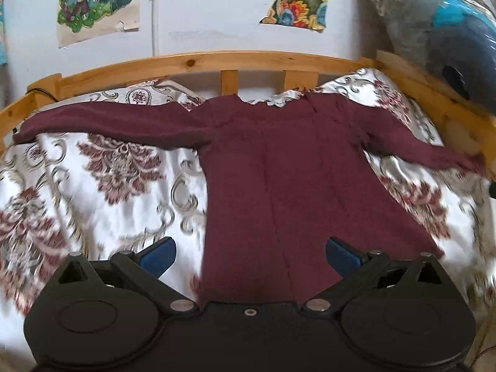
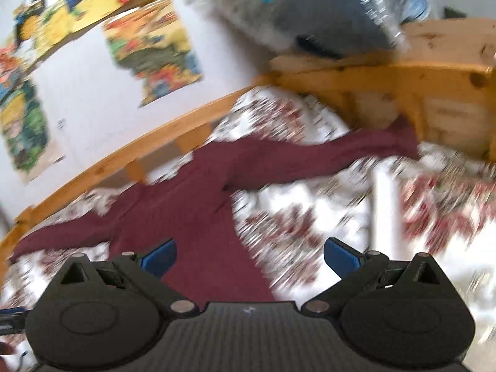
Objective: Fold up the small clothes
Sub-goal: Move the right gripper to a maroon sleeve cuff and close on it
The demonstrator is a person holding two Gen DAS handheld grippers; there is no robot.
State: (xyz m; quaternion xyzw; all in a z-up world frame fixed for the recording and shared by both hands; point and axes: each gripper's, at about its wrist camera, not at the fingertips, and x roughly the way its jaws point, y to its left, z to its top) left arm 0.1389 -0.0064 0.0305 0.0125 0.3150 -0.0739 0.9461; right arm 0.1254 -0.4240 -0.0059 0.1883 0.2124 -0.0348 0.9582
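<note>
Both grippers, left point(image 1: 249, 255) and right point(image 2: 249, 255), released; sweater point(image 1: 279, 167) flat mid-frame. Pinch sleeve cuffs first, fold inward.

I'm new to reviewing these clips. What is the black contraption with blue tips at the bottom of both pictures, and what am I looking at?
Each picture comes from a camera on a handheld two-finger gripper, looking along its fingers. The left gripper and right gripper both stand open, holding nothing. Ahead, a maroon long-sleeved sweater lies flat, sleeves spread, on a floral bedspread inside a wooden bed frame. Posters hang on the wall. The right view is motion-blurred.
</note>
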